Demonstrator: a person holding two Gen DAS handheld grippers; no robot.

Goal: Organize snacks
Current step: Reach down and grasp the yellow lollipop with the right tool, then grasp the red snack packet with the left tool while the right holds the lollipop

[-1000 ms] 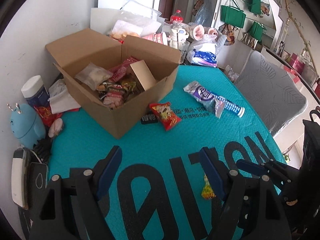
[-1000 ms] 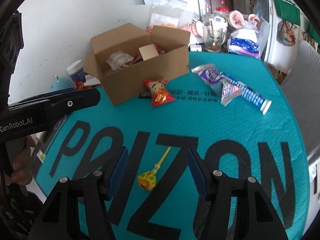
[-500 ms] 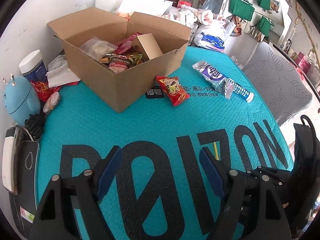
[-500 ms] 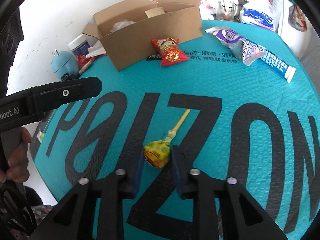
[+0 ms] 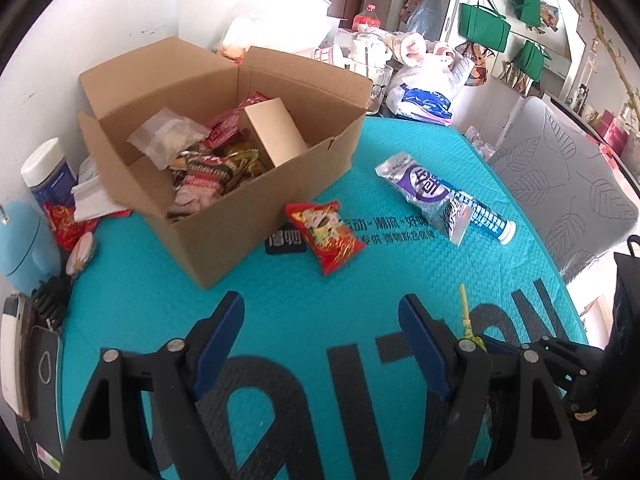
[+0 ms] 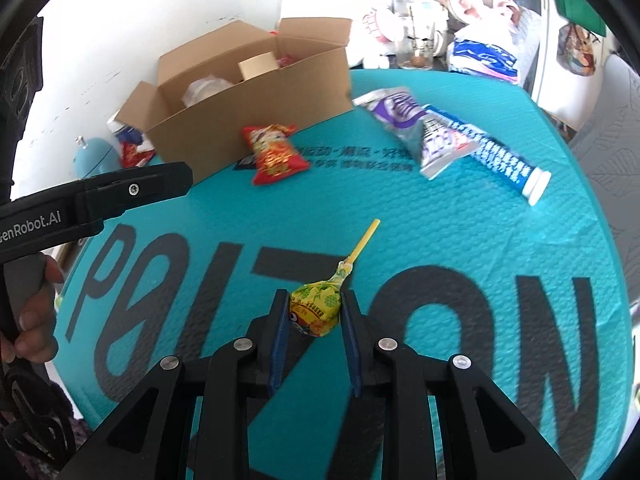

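The right gripper (image 6: 314, 312) clamps one lollipop (image 6: 316, 309); the left gripper (image 5: 320, 320) gapes empty. The box (image 5: 256, 208) hides a jumbled heap of snacks; three packets lie loose on the surface (image 5: 400, 280).

Each claw is built from matte black plastic linkages, with triangular cut-outs in the near arms. On the right claw (image 6: 314, 312), 4 round silver screw heads are seen across the linkage, and the inner faces of the 2 fingers are lined with blue pads (image 6: 280, 336). The same build is shown by the left claw (image 5: 320, 320): black arms, silver screws at the pivots, and long blue pads (image 5: 218, 336) on the inner sides. In the right wrist view, the side of the left claw is marked with white lettering, "GenRobot.AI", beside 1 small screw. At the far left edge, a hand (image 6: 34, 320) is wrapped around a grey handle.
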